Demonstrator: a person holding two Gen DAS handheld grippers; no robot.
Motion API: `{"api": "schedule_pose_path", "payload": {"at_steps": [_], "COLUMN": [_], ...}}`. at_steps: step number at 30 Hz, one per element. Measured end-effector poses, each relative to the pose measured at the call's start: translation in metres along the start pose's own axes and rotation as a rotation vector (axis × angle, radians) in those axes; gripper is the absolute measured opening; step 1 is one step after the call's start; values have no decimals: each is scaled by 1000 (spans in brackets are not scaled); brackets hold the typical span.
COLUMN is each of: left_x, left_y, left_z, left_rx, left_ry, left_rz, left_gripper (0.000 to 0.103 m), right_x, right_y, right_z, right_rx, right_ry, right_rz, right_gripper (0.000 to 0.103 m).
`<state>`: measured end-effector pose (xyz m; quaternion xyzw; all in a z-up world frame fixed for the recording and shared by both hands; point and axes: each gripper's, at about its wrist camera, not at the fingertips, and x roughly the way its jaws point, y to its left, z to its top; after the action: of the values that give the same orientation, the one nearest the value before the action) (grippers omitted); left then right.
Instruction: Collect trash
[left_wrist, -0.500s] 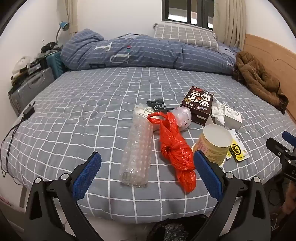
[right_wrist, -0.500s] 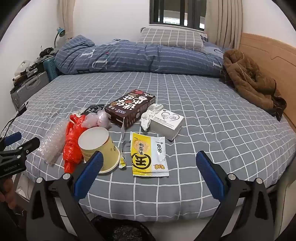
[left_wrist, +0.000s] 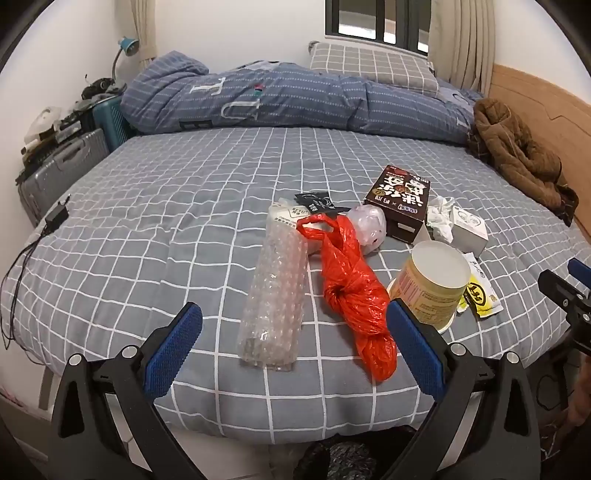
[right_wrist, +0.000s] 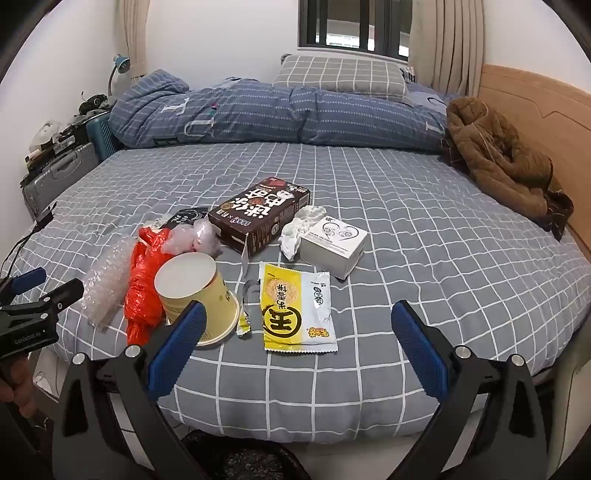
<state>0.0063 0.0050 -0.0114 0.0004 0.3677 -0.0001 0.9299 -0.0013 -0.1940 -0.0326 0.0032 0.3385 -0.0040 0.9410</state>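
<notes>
Trash lies on the grey checked bed (left_wrist: 184, 221): a roll of bubble wrap (left_wrist: 275, 291), a knotted red plastic bag (left_wrist: 351, 291), a yellow paper cup (left_wrist: 432, 284) on its side, a dark brown box (left_wrist: 400, 201), crumpled tissue (left_wrist: 439, 218), a small white box (left_wrist: 467, 230) and a yellow snack packet (right_wrist: 295, 306). My left gripper (left_wrist: 293, 349) hangs open near the bed's front edge, with the ends of the bubble wrap and red bag between its fingers, untouched. My right gripper (right_wrist: 295, 349) is open over the snack packet's near end, holding nothing.
A dark bin (right_wrist: 240, 461) shows below the bed's front edge. A folded blue duvet (left_wrist: 295, 99) and pillow lie at the back, a brown jacket (right_wrist: 498, 155) by the wooden headboard. Suitcases (left_wrist: 62, 166) and a charger cable (left_wrist: 37, 240) are at the left.
Both views have shifted very slightly; the trash lies as before and both grippers stay open.
</notes>
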Motion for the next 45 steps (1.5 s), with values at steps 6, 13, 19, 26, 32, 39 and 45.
{"api": "schedule_pose_path", "payload": {"at_steps": [6, 13, 19, 26, 32, 39, 45], "left_x": [-2, -3, -2, -4, -4, -4, -4], "left_y": [-3, -4, -4, -4, -5, -4, -3], "left_z": [-1, 0, 0, 1, 1, 2, 3], "left_rx": [8, 9, 7, 8, 7, 3, 4], "left_ry": [-7, -11, -11, -13, -14, -10, -10], "left_rz": [6, 4, 6, 9, 10, 7, 7], "left_gripper": [97, 97, 97, 97, 97, 97, 97], "right_x": [-1, 0, 0, 0, 0, 0, -2], "right_y": [2, 2, 2, 1, 0, -1, -5], "right_z": [-1, 0, 0, 0, 1, 1, 4], "right_rx": [-6, -8, -5, -4, -2, -2, 6], "right_ry": [-3, -4, -4, -4, -4, -4, -6], "right_rz": [0, -3, -9, -10, -8, -10, -12], "right_gripper": [96, 96, 96, 96, 96, 96, 96]}}
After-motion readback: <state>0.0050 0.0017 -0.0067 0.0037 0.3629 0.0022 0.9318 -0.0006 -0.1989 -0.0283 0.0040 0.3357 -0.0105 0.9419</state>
